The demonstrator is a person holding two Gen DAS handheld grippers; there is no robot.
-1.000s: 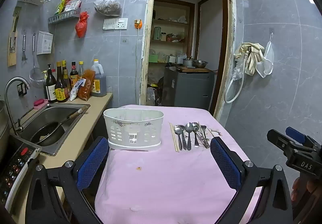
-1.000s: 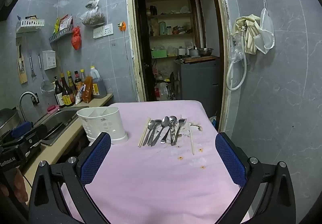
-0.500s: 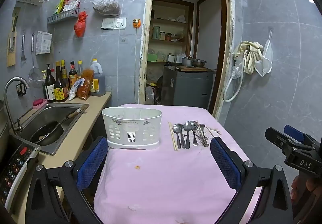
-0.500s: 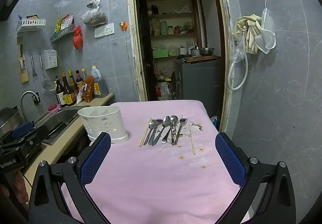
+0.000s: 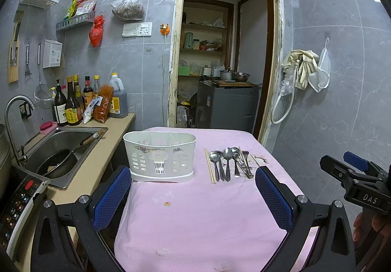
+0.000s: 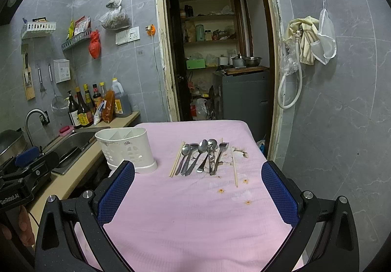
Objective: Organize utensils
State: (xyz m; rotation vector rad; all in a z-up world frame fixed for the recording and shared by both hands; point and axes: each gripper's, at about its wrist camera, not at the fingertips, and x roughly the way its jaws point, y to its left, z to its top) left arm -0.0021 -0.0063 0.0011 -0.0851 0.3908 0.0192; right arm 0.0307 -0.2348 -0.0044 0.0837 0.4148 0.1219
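Note:
A white plastic utensil holder [image 5: 160,156] [image 6: 127,148] stands on the pink tablecloth [image 5: 195,218] [image 6: 195,210]. To its right lie several metal spoons [image 5: 226,162] [image 6: 198,157], a fork [image 6: 221,149] and wooden chopsticks [image 5: 209,165] [image 6: 177,158], with one chopstick [image 6: 234,169] apart on the right. My left gripper [image 5: 193,191] is open and empty, above the near cloth in front of the holder. My right gripper [image 6: 198,188] is open and empty, in front of the spoons.
A counter on the left has a sink [image 5: 61,147] with a pan, sauce bottles [image 5: 73,103] and a cooker panel [image 5: 17,201]. An open doorway [image 5: 220,64] lies behind the table. A grey tiled wall with a hose [image 5: 283,105] is on the right.
Both views have shifted only slightly; the holder and utensils sit a little nearer. Both grippers stay open and empty.

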